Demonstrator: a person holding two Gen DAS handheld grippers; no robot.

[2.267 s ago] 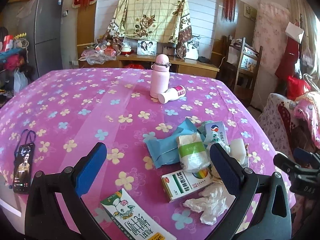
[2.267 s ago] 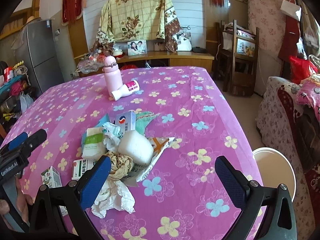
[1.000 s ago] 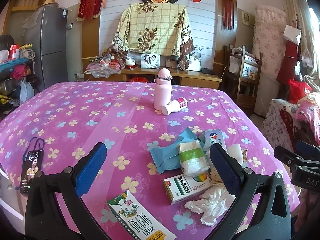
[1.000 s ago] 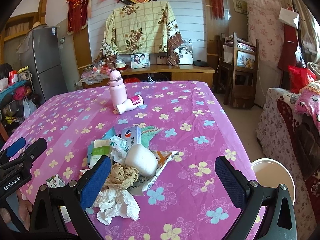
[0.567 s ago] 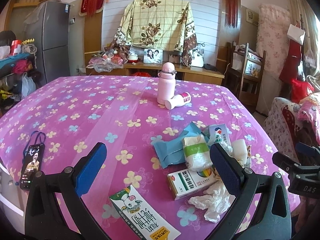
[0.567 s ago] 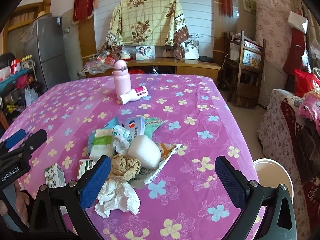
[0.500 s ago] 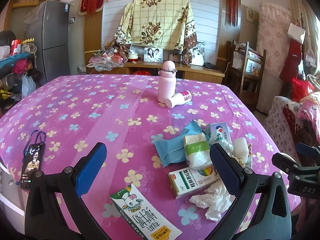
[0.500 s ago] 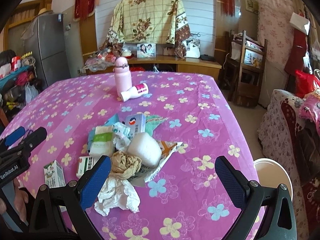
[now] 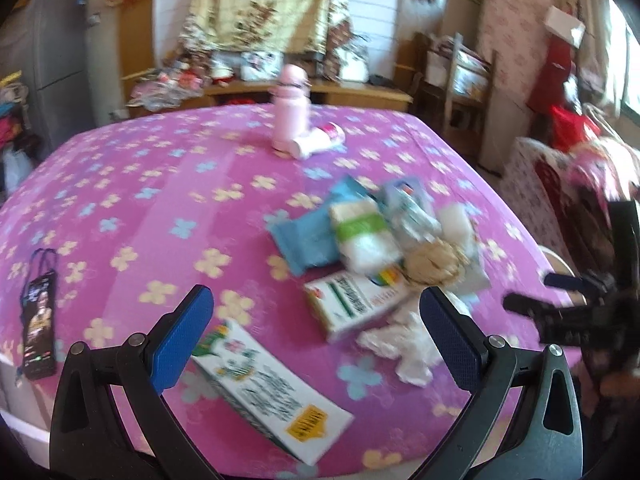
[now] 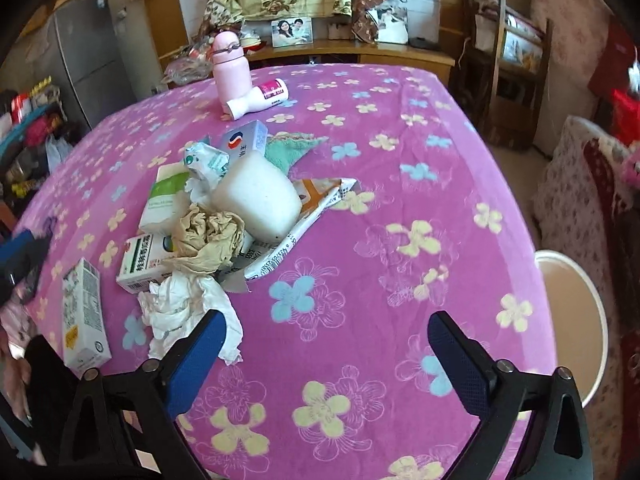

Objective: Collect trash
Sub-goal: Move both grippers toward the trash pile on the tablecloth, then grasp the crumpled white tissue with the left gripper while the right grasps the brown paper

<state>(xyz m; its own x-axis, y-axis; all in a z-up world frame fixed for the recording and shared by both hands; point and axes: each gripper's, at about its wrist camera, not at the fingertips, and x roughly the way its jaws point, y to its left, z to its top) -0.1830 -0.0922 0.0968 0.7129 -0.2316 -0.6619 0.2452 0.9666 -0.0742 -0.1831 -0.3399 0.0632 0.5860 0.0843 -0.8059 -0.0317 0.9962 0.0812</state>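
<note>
Pink floral cloth (image 10: 400,184) is seen under a trash pile (image 10: 224,216) at centre left. The right gripper (image 10: 326,346), closing, and the left gripper (image 9: 316,332), wide open, are both empty.

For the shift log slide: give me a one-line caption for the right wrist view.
Right claw closing on nothing above the purple flowered tablecloth, beside crumpled white tissue at the trash pile's edge.
</note>
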